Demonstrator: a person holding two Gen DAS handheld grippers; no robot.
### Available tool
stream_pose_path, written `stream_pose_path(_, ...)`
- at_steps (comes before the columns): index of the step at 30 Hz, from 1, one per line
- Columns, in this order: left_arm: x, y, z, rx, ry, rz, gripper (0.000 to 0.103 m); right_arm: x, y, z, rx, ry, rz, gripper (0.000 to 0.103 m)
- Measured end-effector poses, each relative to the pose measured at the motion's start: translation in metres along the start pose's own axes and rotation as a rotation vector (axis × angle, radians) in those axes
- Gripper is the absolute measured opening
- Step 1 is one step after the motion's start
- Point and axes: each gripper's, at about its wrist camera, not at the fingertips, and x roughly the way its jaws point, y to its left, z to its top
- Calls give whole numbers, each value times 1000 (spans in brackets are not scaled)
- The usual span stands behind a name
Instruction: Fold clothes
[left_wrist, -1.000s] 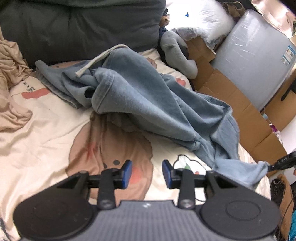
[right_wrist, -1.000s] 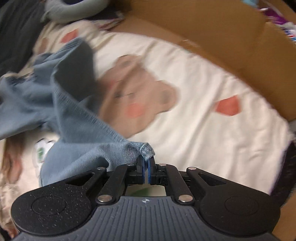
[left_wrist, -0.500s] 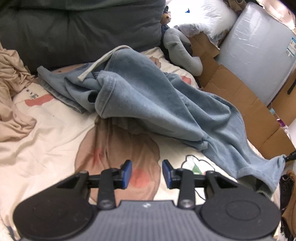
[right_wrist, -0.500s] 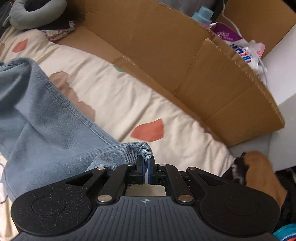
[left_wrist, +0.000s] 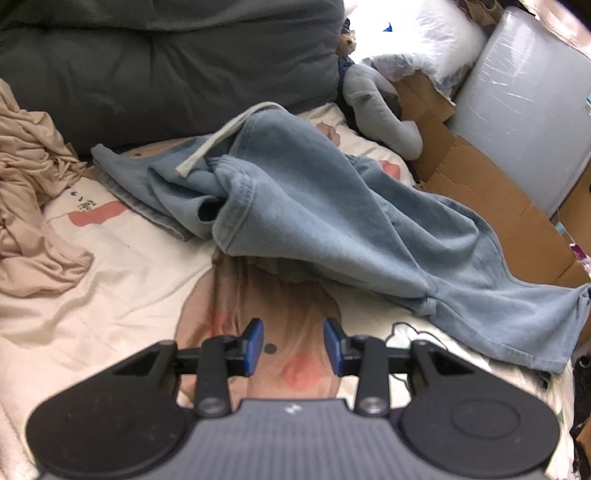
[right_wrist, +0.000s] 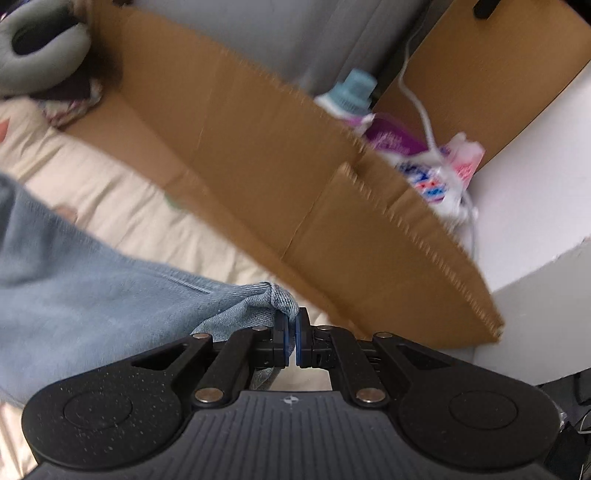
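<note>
Cardboard (right_wrist: 280, 177) motion-blurred; blue garment (left_wrist: 332, 221) hem cut off right.

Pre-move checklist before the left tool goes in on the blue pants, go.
1. Right tool shut on the hem of the blue pants: ok.
2. Left tool open with nothing between its pads: ok.
3. Pants leg pulled out straight toward the right tool: ok; it runs taut to the corner at the right edge.
4. Waist end flat: not ok, bunched, with the drawstring lying on top.
5. Bedsheet between left tool and pants free of clutter: ok; the beige garment lies off to the left.
6. Second leg's position: cannot tell, hidden under the folds.
</note>
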Motion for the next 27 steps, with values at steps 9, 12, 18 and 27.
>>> stream_pose_path(9, -2, 21, 7, -9, -33, 64, 40, 8, 15, -4, 20, 81, -40, 20)
stream_pose_path(12, 0, 34, 13, -14, -49, 93, 41, 2, 23, -12, 20, 89, -13, 26)
stream_pose_path(18, 13, 54, 18, -24, -62, 140, 44, -20, 53, -22, 2, 96, 71, 29)
stream_pose_path(27, 38, 73, 29, -40, -85, 170, 56, -48, 114, -40, -51, 93, 182, 35)
